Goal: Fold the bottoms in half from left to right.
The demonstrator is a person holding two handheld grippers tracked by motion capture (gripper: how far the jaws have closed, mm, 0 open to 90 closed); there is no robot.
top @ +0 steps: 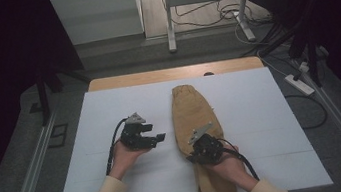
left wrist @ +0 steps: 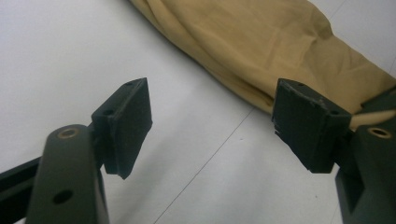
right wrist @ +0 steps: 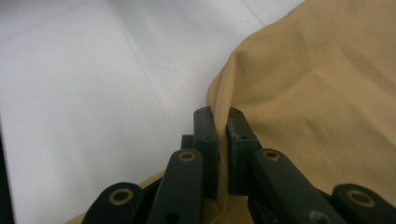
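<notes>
A tan folded cloth [top: 194, 118] lies lengthwise on the white table sheet [top: 110, 109], running from the middle toward the front edge. My right gripper [top: 198, 153] rests on the cloth's left edge and is shut on it; in the right gripper view a thin fold of the cloth [right wrist: 308, 79] is pinched between the pads of the right gripper [right wrist: 222, 122]. My left gripper [top: 156, 133] hovers over the sheet just left of the cloth, jaws wide apart with nothing between them. The left gripper view shows the left gripper [left wrist: 212, 116] facing the cloth [left wrist: 261, 42].
The wooden table edge [top: 175, 73] shows behind the sheet. Beyond it stand a white metal frame [top: 205, 0] and loose cables [top: 228, 14] on the floor. A power strip [top: 299, 84] lies on the floor at the right. Metal rails [top: 32, 171] run along both sides.
</notes>
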